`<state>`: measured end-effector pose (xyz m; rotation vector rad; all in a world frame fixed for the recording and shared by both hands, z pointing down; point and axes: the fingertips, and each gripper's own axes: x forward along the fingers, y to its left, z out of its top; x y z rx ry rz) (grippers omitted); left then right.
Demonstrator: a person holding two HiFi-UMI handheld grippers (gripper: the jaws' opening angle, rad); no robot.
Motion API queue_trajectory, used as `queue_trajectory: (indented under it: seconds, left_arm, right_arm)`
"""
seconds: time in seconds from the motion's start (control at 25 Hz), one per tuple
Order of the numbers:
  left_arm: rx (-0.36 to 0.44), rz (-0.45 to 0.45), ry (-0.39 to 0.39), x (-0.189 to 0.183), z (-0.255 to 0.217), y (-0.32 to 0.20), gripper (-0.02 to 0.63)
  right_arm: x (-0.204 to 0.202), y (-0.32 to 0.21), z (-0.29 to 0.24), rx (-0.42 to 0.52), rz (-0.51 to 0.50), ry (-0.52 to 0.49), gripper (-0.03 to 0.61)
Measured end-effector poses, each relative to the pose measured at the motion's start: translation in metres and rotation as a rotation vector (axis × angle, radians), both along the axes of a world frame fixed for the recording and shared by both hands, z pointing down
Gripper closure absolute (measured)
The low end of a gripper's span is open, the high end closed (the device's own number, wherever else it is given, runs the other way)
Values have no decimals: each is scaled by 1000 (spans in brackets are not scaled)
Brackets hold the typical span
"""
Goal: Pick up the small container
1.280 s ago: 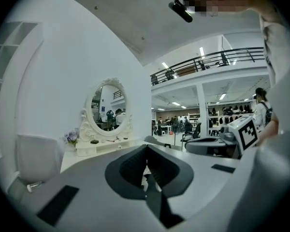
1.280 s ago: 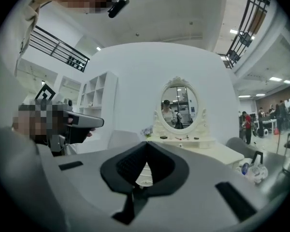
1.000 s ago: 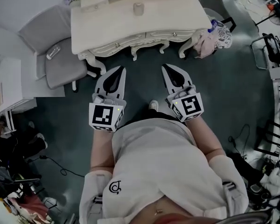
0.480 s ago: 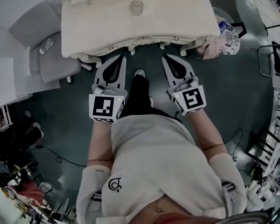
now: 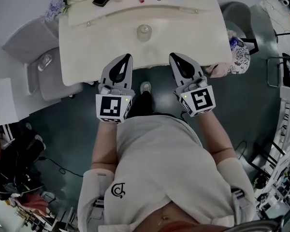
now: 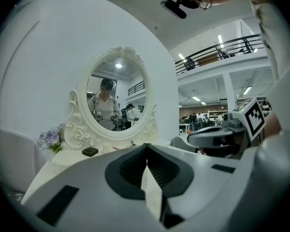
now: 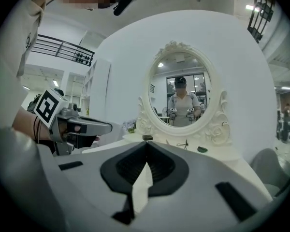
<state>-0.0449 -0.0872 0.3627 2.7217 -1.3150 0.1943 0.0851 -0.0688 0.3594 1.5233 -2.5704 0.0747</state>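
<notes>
Your dressing table (image 5: 87, 47) looks like painted wood: cream, smooth, with a soft satin sheen right to its front edge. The small container (image 5: 143, 32) at mid-tabletop seems clear glass or plastic; you cannot tell which. Your left gripper (image 5: 128, 57) and right gripper (image 5: 173, 57) wear matt grey plastic shells, and their darker ribbed pads (image 7: 159, 164) look rubbery. The mirror frame (image 7: 217, 129) is glossy white and carved. Your shirt (image 5: 159, 163) is plain white cloth, the chair (image 5: 34, 37) grey fabric, the floor (image 5: 63, 124) dark and faintly shiny.
</notes>
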Motion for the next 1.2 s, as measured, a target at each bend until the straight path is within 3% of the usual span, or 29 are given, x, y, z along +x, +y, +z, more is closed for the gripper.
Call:
queue_trajectory:
  seconds: [0.28, 0.48, 0.6, 0.64, 0.84, 0.96, 1.2]
  left_arm:
    - [-2, -49, -4, -3, 22, -66, 601]
    - [-21, -22, 46, 12, 42, -74, 601]
    - [-3, 9, 13, 27, 59, -74, 592]
    - [-12, 13, -2, 31, 68, -74, 571]
    - [-82, -4, -48, 49, 112, -83, 348]
    - [-139, -18, -70, 60, 143, -91, 266]
    - [-146, -47, -125, 73, 172, -111, 213]
  right_arm:
    - [2, -69, 22, -51, -5, 4, 572]
    - [6, -88, 45, -124, -46, 20, 572]
    - [10, -96, 62, -161, -71, -2, 571]
    - [12, -99, 68, -172, -80, -7, 572]
    - [14, -113, 91, -197, -136, -11, 571]
    - [16, -120, 104, -204, -161, -8, 571]
    - [23, -134, 124, -219, -173, -10, 571]
